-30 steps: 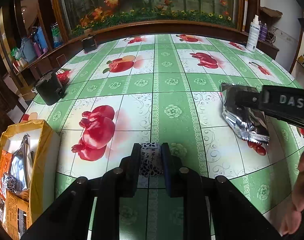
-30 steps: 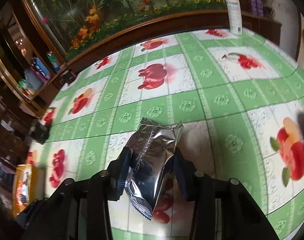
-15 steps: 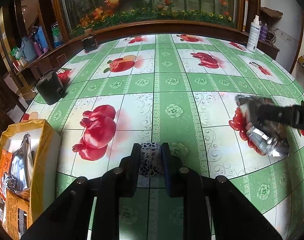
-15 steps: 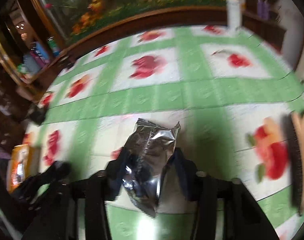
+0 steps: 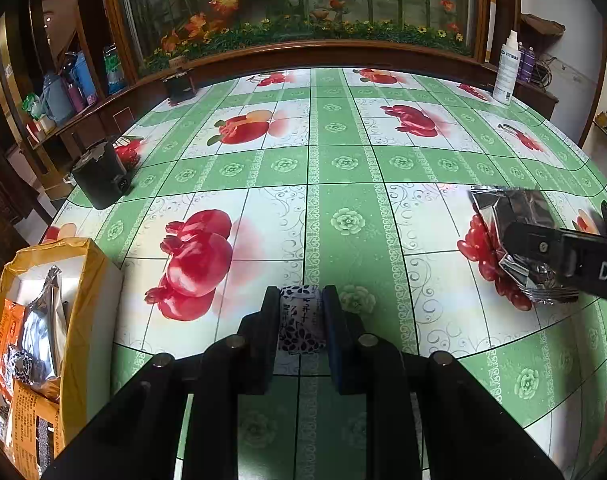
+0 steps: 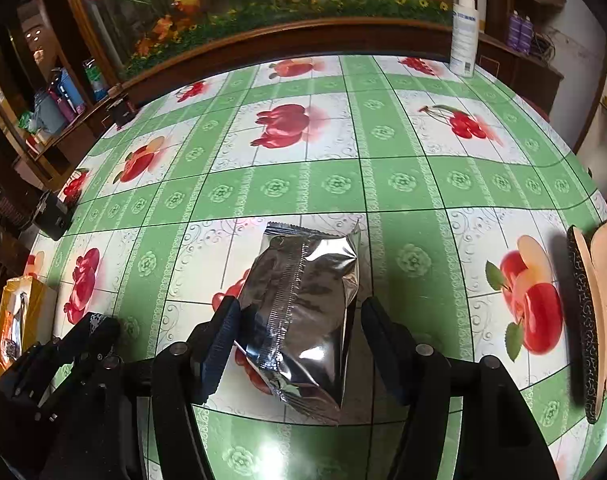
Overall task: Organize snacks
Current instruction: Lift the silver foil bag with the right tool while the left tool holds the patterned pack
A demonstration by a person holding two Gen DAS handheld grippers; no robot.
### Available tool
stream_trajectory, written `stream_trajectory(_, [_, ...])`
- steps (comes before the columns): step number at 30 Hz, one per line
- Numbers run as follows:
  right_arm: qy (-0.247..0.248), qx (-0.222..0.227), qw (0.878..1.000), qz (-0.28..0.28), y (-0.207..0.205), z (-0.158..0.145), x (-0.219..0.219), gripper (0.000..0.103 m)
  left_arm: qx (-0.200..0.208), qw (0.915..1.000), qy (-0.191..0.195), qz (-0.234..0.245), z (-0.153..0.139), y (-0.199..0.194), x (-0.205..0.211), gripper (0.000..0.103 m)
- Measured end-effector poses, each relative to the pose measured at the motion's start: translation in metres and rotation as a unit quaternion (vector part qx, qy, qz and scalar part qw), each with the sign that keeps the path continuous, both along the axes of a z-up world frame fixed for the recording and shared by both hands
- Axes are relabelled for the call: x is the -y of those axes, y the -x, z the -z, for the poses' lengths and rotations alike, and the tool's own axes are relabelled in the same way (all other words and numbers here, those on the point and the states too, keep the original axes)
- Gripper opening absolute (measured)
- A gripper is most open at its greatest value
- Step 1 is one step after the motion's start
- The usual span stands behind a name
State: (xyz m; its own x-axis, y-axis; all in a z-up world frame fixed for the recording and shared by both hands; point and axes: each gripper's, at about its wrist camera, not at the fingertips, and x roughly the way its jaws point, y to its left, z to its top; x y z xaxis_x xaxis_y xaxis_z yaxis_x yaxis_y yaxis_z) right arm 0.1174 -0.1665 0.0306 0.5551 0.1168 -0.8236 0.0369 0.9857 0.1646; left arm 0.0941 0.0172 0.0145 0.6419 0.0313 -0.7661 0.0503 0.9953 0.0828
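While L gripper (image 5: 301,322) clamps packet (image 5: 302,320), R gripper (image 6: 297,320) splayed

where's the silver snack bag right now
The silver snack bag lies on the tablecloth between the right gripper's open fingers, over a printed red fruit; the left wrist view shows it far right.

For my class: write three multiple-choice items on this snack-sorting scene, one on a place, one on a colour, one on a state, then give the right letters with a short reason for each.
1. Where is the yellow bag of snacks?
A. at the table's left edge
B. beside the spray bottle
C. mid-table

2. What colour is the packet between the right gripper's fingers?
A. orange
B. silver
C. blue

3. What is the left gripper doing?
A. hanging open
B. shut on a small patterned packet
C. gripping the bottle

Answers:
1 A, it stands at the left edge in the left wrist view.
2 B, the foil is shiny silver.
3 B, both fingers press the packet's sides.
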Motion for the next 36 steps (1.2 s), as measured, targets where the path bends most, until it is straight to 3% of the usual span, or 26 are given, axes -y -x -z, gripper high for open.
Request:
stream_trajectory(7, [-0.025, 0.016, 1.0, -0.009, 0.004, -0.007, 0.005, 0.044, 0.0, 1.0, 0.003, -0.001, 0.0, 0.0, -0.001, 0.02])
stream_trajectory(11, [-0.008, 0.014, 1.0, -0.008, 0.002, -0.009, 0.002, 0.045, 0.0, 1.0, 0.003, -0.001, 0.0, 0.0, -0.001, 0.02])
stream_trajectory(13, [0.019, 0.021, 1.0, 0.007, 0.004, -0.011, 0.001, 0.051, 0.0, 1.0, 0.003, -0.001, 0.0, 0.0, -0.001, 0.02])
stream_trajectory(15, [0.035, 0.029, 0.999, 0.014, 0.005, -0.014, -0.001, 0.073, 0.0, 1.0, 0.003, -0.002, 0.0, 0.0, -0.001, 0.02])
stream_trajectory(17, [0.036, 0.029, 0.999, 0.008, 0.004, -0.013, -0.004, 0.077, 0.0, 1.0, 0.003, -0.001, 0.0, 0.0, -0.001, 0.02])
stream_trajectory(28, [0.106, -0.002, 0.994, 0.009, -0.005, 0.011, -0.014, 0.078, -0.001, 1.0, 0.004, -0.001, 0.0, 0.0, -0.001, 0.02])
stream_trajectory(30, [0.078, -0.006, 0.997, 0.012, -0.007, 0.012, -0.005, 0.078, -0.001, 1.0, 0.004, 0.0, 0.0, 0.0, -0.001, 0.02])
stream_trajectory(32, [0.057, -0.001, 0.998, 0.016, -0.006, 0.011, 0.0, 0.066, -0.002, 1.0, 0.006, 0.001, 0.0, 0.0, -0.001, 0.02])
stream_trajectory(36, [0.006, 0.003, 1.0, 0.011, -0.004, 0.006, 0.006, 0.064, -0.006, 0.9998, 0.019, 0.0, 0.0, -0.001, -0.004, 0.02])
